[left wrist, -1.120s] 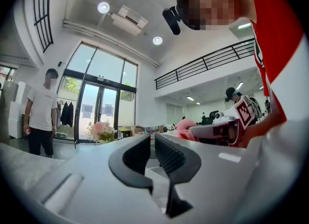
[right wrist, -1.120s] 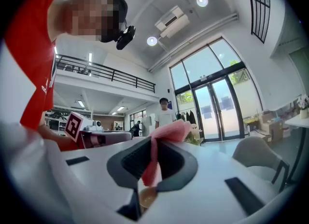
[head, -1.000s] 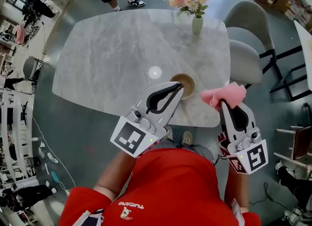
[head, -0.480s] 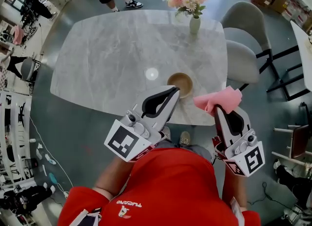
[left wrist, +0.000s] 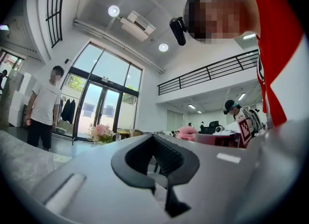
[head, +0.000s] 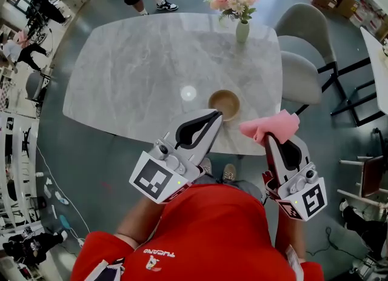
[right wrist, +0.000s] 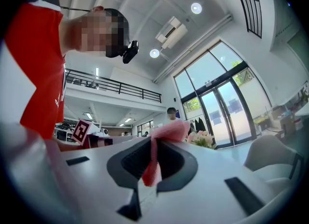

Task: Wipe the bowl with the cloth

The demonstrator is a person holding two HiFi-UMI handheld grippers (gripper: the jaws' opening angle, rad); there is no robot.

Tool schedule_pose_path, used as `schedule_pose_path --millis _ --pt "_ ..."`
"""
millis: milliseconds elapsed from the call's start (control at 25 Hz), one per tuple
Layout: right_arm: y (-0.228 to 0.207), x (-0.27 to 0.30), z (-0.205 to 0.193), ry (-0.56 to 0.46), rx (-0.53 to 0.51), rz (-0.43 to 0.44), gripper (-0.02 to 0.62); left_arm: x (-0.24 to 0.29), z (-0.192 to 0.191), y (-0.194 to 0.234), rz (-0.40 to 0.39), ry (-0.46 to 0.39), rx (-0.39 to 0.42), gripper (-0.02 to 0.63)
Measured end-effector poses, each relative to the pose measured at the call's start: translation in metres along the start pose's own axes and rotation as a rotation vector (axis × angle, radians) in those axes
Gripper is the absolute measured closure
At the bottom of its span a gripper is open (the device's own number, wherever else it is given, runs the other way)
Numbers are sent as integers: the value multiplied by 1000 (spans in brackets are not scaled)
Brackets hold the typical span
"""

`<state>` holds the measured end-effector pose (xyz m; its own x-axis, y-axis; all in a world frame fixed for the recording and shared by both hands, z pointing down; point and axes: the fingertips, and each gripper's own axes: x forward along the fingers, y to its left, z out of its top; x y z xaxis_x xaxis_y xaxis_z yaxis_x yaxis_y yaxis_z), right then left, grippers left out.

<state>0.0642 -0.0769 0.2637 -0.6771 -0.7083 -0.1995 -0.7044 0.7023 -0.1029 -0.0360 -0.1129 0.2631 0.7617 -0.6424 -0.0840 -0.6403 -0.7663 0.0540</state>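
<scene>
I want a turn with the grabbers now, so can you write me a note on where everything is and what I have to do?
Left gripper: shut, empty, tips by the near rim of the bowl in the head view.
Right gripper: shut on the pink cloth, held to the right of the bowl, not touching it.
The bowl stands upright on the table, near its front edge.
Done: cloth in hand.
Left: bring the cloth to the bowl and wipe it.

The left gripper (left wrist: pixel 152 137) has its fingers closed together (pink flowers (left wrist: pixel 101 132) and a standing person (left wrist: pixel 43 107) beyond, leftward).
</scene>
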Motion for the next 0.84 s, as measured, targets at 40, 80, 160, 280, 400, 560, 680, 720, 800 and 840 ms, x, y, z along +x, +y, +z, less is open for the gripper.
schedule_pose_path --millis 40,80,160,280,400,560,680,720,800,840 --pt "0 0 0 2 -1 0 577 0 -1 0 1 3 2 601" --pt "0 0 0 3 -2 1 577 0 -1 0 2 5 4 601" --pt "0 0 -1 6 -1 4 575 0 -2 -1 3 7 5 601" --pt "0 0 -1 9 0 7 575 1 -4 -1 2 12 3 601" --pt "0 0 0 11 -2 8 577 1 -7 -2 3 32 -11 601" --pt "1 1 1 12 -1 6 575 2 -4 -1 0 13 5 601" --pt "1 1 1 13 -2 5 577 1 -6 -1 -2 17 4 601" --pt "1 1 2 13 -3 5 577 1 -6 -1 -2 20 3 601" --pt "1 1 2 12 -5 5 575 0 -9 -2 -1 33 -5 601" --pt "1 1 2 11 -6 5 577 0 -11 -2 0 42 -11 601"
